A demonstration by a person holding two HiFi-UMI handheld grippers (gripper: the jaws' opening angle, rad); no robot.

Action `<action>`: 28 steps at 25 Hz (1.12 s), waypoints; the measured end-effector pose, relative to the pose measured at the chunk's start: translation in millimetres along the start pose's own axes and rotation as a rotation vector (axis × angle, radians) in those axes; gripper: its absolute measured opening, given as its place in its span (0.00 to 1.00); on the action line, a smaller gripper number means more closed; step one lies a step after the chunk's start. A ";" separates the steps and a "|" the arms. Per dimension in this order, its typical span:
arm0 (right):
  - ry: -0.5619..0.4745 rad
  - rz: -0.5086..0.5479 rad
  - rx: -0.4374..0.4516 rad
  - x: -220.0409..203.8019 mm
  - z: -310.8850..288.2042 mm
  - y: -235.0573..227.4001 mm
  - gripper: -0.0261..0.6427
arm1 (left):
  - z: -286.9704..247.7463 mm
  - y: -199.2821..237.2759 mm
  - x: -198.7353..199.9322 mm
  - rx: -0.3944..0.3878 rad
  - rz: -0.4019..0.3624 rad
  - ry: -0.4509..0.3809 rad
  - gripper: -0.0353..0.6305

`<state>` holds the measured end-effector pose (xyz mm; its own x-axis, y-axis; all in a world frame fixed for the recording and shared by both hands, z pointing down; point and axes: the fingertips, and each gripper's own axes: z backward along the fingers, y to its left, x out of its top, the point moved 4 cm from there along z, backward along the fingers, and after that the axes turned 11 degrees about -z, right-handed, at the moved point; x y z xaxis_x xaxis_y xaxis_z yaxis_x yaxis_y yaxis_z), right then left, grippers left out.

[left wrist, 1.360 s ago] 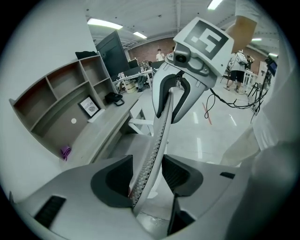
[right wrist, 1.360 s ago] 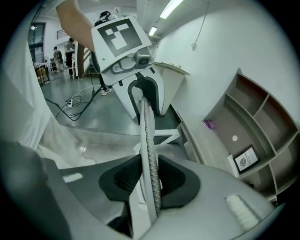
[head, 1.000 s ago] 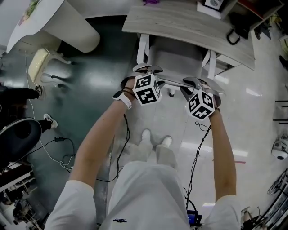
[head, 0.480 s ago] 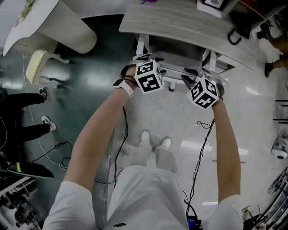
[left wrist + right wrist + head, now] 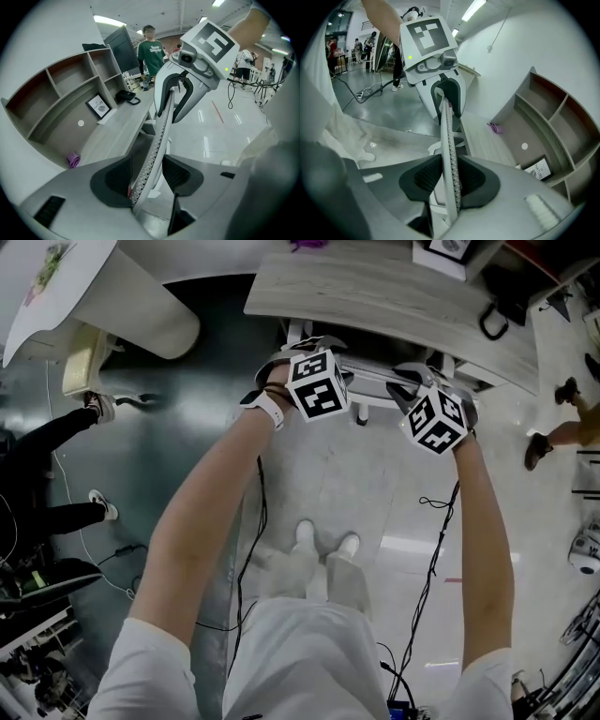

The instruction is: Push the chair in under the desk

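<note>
Since the chair (image 5: pixel 373 382) already sits mostly under the worktop (image 5: pixel 394 296), we reckon only a last nudge is left. Right gripper (image 5: pixel 450 180) fingers pinch its backrest (image 5: pixel 447 140); left gripper (image 5: pixel 147 178) fingers straddle it loosely.

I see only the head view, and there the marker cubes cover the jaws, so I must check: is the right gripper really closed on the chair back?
Observer: Yes. In the right gripper view, both pads of the right gripper press on the mesh edge of the chair back.
Operator: And the left one?
Observer: The left gripper is open. The chair back stands between its jaws, close to one pad, with a gap at the other.
Operator: Is anybody near the desk?
Observer: A person in a green shirt stands beyond the far end of the desk, beside a dark monitor.
</note>
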<state>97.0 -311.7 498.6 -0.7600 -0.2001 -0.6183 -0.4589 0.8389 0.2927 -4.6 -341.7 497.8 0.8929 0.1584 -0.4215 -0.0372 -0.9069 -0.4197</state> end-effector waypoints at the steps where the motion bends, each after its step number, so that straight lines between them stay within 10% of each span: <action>1: 0.000 0.001 -0.001 0.1 -2.1 -5.1 0.21 | -2.9 5.1 -0.1 0.000 0.001 0.002 0.36; 28: 0.026 0.059 -0.052 -5.1 -28.7 -32.5 0.21 | -24.6 33.0 -3.6 0.037 -0.023 0.002 0.36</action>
<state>102.6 -352.5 513.2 -0.7980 -0.1648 -0.5797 -0.4355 0.8225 0.3658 1.9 -381.8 505.2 0.8945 0.1782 -0.4099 -0.0334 -0.8879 -0.4588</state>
